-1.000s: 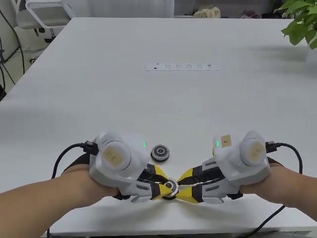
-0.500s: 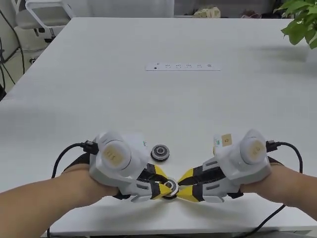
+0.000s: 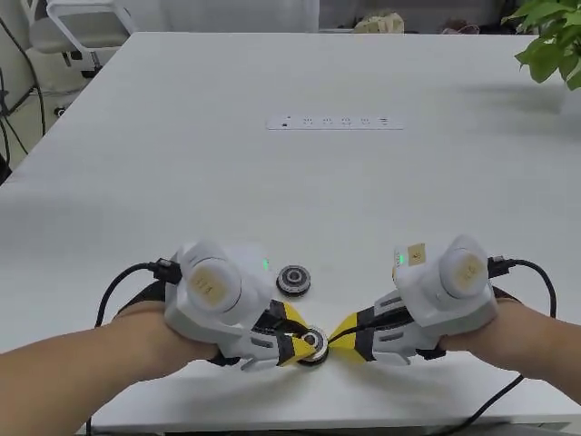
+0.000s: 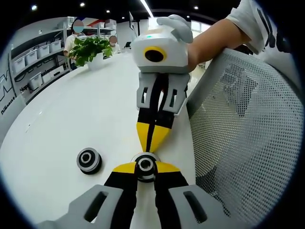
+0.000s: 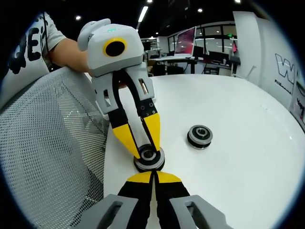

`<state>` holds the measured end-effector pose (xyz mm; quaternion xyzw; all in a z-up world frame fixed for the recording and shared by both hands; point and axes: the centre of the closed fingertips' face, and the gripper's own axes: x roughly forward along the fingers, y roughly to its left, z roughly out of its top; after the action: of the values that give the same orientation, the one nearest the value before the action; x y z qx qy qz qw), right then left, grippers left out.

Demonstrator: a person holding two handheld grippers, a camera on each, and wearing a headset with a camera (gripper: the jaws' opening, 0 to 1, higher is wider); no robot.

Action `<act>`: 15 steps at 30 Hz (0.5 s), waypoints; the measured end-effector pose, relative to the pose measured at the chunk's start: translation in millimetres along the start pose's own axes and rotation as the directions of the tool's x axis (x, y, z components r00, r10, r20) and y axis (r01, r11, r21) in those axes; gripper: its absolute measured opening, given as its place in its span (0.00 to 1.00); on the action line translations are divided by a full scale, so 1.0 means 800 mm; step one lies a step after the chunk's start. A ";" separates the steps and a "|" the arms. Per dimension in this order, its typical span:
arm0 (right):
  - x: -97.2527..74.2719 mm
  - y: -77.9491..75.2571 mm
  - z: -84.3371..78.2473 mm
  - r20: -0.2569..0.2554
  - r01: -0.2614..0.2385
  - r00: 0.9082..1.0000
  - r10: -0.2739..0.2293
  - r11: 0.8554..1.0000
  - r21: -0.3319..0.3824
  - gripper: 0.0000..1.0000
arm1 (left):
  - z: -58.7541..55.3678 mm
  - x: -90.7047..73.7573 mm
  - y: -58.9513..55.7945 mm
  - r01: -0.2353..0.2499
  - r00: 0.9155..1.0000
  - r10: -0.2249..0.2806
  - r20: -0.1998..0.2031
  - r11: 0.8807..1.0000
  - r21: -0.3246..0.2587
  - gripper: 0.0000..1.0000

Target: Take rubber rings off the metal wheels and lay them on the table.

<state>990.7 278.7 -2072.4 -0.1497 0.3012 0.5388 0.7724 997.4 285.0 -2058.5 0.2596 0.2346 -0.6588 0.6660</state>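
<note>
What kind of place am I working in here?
Likely an office or lab workspace: a big white table with a built-in power strip, shelves of storage bins, and desks with monitors behind.

The table [image 3: 182, 163] is smooth matt white, the lower wheel [image 3: 312, 343] and upper wheel [image 3: 293, 280] are shiny metal in matt black rubber rings [image 5: 190, 138], the left gripper [image 3: 301, 346] and right gripper [image 3: 335, 333] have glossy white plastic shells, and the chair [image 4: 248, 119] is grey mesh.

The left tool [image 3: 298, 345] and right tool [image 3: 331, 340] meet tip to tip at one wheel [image 3: 312, 342], so nothing fits between them. A second wheel [image 3: 293, 280] sits just past the left tool. Beyond it the desk [image 3: 300, 182] lies open up to the socket strip [image 3: 335, 122].
</note>
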 end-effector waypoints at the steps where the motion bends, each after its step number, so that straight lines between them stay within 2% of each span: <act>1: 0.000 0.002 0.000 0.000 -0.002 1.000 0.002 1.000 -0.008 0.00 | 0.000 0.000 0.000 0.000 1.000 0.000 0.000 1.000 0.000 0.09; 4: 0.001 0.004 -0.002 -0.003 -0.015 1.000 0.015 1.000 -0.026 0.09 | 0.000 0.000 0.000 0.001 1.000 -0.001 0.001 1.000 0.001 0.09; 7: 0.000 0.007 -0.001 -0.005 -0.020 1.000 0.020 0.999 -0.042 0.11 | 0.000 0.000 0.000 0.001 1.000 -0.001 0.001 1.000 0.001 0.09; 15: 0.006 0.008 0.012 0.035 -0.018 0.999 0.020 0.998 -0.059 0.26 | 0.000 0.000 0.000 0.001 1.000 -0.001 0.002 1.000 0.001 0.09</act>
<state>988.5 289.7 -2067.4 -0.1597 0.2727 0.5574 0.7678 997.5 285.2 -2058.1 0.2592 0.2339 -0.6593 0.6659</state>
